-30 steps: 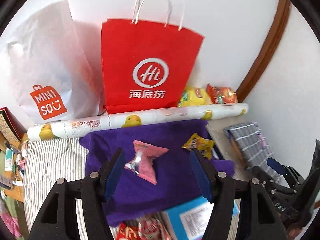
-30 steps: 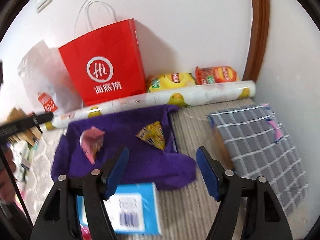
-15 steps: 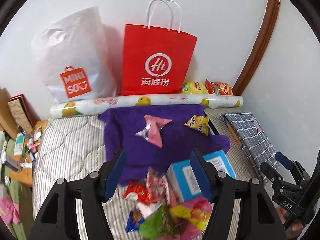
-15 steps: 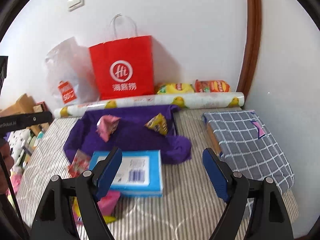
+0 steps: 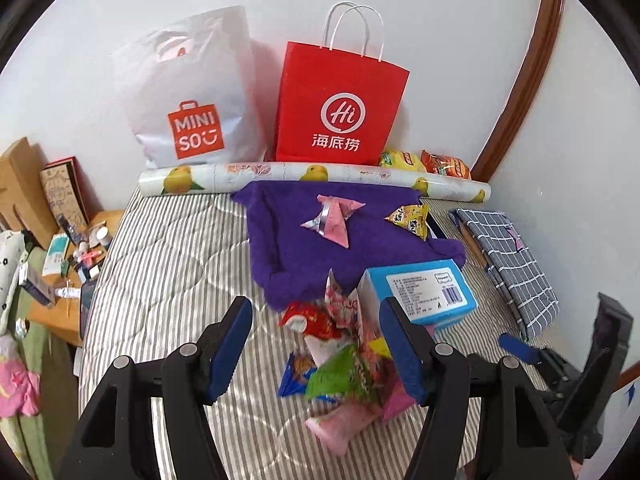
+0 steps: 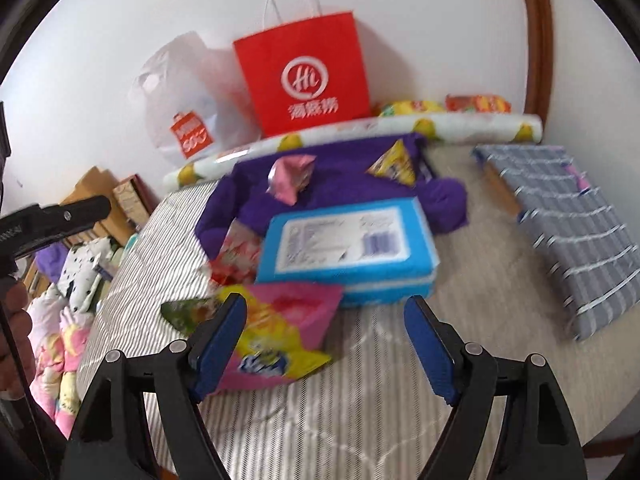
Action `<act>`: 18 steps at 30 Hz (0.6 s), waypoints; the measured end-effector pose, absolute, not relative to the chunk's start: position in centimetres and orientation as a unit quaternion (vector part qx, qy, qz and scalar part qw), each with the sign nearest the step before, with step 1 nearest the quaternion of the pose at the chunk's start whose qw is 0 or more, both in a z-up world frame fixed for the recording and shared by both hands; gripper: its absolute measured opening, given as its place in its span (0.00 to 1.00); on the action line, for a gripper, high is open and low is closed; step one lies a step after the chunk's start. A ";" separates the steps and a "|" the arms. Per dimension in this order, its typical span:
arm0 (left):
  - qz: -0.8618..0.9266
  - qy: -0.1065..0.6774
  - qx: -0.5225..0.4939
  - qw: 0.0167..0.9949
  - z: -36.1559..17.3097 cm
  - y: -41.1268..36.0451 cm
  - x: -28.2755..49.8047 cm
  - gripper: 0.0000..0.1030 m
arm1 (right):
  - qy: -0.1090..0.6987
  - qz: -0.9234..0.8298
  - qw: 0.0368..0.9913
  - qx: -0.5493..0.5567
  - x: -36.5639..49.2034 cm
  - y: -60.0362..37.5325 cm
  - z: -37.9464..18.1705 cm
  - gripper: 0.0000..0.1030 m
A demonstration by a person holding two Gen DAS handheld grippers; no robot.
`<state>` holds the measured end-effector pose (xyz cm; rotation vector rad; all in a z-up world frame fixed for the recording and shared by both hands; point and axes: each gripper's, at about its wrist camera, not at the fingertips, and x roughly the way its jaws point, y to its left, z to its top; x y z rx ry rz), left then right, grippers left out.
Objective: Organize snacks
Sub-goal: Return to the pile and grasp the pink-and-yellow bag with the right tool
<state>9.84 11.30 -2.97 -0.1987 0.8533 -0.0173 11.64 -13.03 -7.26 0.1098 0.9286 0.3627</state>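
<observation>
Nearest, at the bottom of the left wrist view, the left gripper point(image 5: 316, 346) stands with its jaws apart and nothing between the pads, above a loose pile of snack packets point(image 5: 344, 364) on the striped mattress point(image 5: 168, 272). At the bottom of the right wrist view, the right gripper point(image 6: 326, 346) is likewise spread and empty, its left finger overlapping a pink and yellow packet point(image 6: 280, 332). Just beyond the pile, centre right, lies a blue box point(image 5: 420, 292) with a white label, touching the near edge of a purple cloth point(image 5: 300, 248). On that cloth, mid-frame, rest a pink packet point(image 5: 334, 220) and, to its right, a yellow packet point(image 5: 412, 218), apart from each other. Further up, a printed roll point(image 5: 280, 172) lies across the bed. Behind it, against the wall, stand a red paper bag point(image 5: 340, 108) and a white bag point(image 5: 192, 96).
</observation>
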 end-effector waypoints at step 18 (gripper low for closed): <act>0.001 0.433 -0.096 0.896 -4.9 11.1 8.6 0.69 | 0.512 0.211 0.830 0.069 13.0 -8.3 -12.8 0.79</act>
